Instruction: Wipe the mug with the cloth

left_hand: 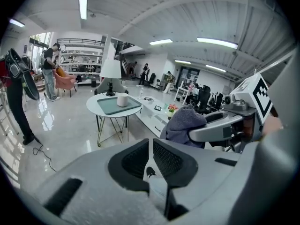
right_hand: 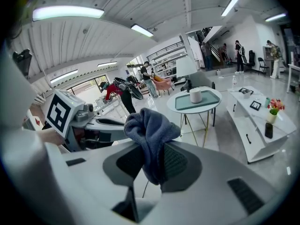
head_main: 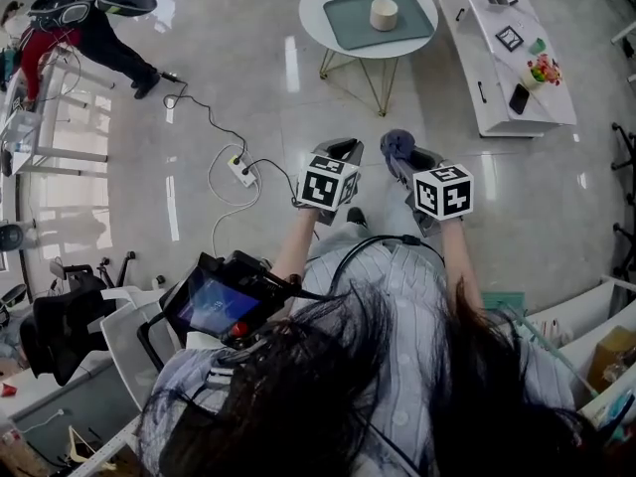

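Note:
A cream mug (head_main: 384,13) stands on a green tray (head_main: 348,23) on a round white table (head_main: 313,13), far ahead of both grippers. It also shows as the mug (left_hand: 123,100) in the left gripper view and the mug (right_hand: 195,95) in the right gripper view. My right gripper (head_main: 402,153) is shut on a blue-grey cloth (head_main: 397,144), which bunches above its jaws and hangs between them as the cloth (right_hand: 150,128). My left gripper (head_main: 345,150) is held beside it, jaws shut with nothing in them (left_hand: 151,143). Both are held at waist height over the floor.
A long white bench (head_main: 502,63) with a flower pot (head_main: 543,70) and small items stands right of the table. A power strip with cables (head_main: 241,170) lies on the floor to the left. A person (head_main: 94,23) stands at far left, near desks.

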`<state>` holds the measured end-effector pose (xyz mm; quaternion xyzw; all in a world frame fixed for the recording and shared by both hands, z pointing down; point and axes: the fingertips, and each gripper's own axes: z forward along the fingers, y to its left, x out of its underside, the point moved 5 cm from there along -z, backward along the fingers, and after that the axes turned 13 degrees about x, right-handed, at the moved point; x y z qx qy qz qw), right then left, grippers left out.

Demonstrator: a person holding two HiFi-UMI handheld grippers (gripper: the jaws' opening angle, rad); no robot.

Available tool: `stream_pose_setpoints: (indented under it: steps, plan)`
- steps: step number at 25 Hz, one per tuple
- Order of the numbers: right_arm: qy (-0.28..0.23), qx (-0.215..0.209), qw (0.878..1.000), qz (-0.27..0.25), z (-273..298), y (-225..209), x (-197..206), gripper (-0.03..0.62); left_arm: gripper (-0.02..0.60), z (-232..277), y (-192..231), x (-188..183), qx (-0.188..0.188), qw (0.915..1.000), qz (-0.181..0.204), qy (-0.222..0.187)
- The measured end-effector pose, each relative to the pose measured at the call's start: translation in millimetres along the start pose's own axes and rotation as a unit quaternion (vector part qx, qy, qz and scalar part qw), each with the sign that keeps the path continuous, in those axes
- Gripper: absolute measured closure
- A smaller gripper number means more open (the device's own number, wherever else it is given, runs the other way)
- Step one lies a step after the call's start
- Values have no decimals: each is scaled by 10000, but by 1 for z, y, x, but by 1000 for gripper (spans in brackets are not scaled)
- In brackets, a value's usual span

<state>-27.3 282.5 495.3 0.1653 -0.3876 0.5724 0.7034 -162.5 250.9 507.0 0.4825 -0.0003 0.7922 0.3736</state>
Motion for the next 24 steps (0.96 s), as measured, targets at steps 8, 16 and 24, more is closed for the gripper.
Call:
stream_pose_setpoints:
  steps: [8,16,24]
  plan:
    - [-34,17,10000,16,-4,3,3,496,538,5,-7,-2,109,9998,141,104]
    - [-6,48,10000,51,-4,3,6,496,538,8,-11,1,189,9994,248,173]
    - [-2,24,10000,44,3,1,2,496,538,11,-3,-1,168,9994,242,193]
